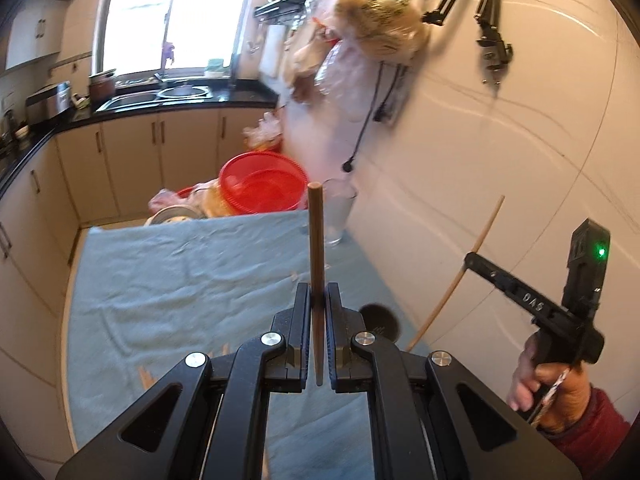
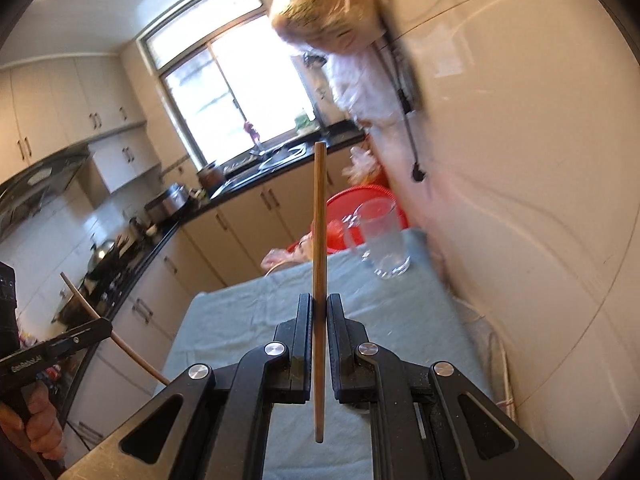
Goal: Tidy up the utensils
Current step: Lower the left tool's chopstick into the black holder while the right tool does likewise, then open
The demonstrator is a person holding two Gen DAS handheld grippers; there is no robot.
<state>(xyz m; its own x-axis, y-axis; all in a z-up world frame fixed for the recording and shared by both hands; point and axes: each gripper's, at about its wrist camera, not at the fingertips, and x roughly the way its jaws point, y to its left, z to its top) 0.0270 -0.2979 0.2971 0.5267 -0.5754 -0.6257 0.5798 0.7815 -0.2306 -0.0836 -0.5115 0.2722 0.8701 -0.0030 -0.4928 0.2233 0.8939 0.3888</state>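
A: Kitchen table (image 2: 248,312), cloth-covered, is carrying one empty glass (image 2: 384,240).

B: Each gripper, left gripper (image 1: 318,296) and right gripper (image 2: 319,308), is clamping one chopstick, dark chopstick (image 1: 316,236) and pale chopstick (image 2: 319,216), above it.

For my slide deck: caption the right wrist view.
Right gripper shut on a wooden chopstick, raised above the blue cloth near a glass mug.
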